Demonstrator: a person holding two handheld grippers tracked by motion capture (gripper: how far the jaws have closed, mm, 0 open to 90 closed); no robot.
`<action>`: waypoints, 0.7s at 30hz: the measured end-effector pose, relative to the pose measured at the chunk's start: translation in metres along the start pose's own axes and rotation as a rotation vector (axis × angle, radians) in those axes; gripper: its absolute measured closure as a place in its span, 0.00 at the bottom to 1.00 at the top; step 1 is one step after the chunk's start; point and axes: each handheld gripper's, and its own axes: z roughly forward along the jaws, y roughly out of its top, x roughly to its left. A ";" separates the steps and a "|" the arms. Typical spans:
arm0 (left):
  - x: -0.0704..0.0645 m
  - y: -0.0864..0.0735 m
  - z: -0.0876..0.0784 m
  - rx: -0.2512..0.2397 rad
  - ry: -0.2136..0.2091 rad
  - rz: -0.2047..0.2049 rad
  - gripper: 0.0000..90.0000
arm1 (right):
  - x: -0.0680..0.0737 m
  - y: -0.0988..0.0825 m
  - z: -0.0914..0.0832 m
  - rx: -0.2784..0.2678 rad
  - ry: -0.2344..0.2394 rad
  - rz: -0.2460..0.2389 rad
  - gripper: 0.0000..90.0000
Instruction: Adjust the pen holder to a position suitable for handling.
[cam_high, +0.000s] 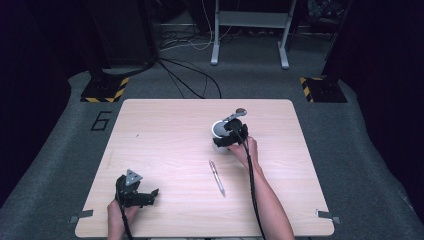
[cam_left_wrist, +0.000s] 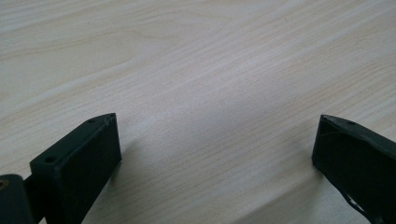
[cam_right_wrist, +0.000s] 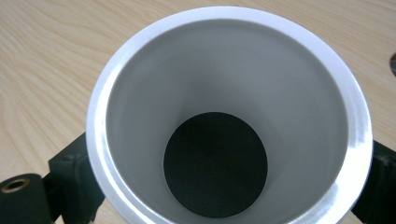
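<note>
Right hand-held gripper (cam_high: 226, 136) clamped around white cup (cam_high: 218, 129), toward counter (cam_high: 165, 130) far right. Left hand-held gripper (cam_high: 142, 196) jaws spread, empty, near-left corner. Pen (cam_high: 217, 177) lies between.

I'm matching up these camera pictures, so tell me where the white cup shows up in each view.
High view: the white cup stands right of the table's centre, toward the far edge, with the right gripper around it.
Left gripper view: not in it; open jaws over bare wood.
Right gripper view: the cup is seen from above, dark bottom inside, a jaw on each side.
Shared landmark: the light wood table.
</note>
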 end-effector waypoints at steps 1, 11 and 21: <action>0.000 0.000 0.000 0.000 0.000 0.000 0.01 | 0.002 0.001 0.001 0.000 0.004 -0.009 0.07; 0.000 0.000 0.000 0.003 -0.002 -0.004 0.01 | 0.017 0.006 0.007 -0.001 0.041 -0.050 0.07; 0.000 0.000 0.000 0.005 -0.003 -0.004 0.01 | 0.028 0.009 0.013 0.001 0.101 -0.090 0.06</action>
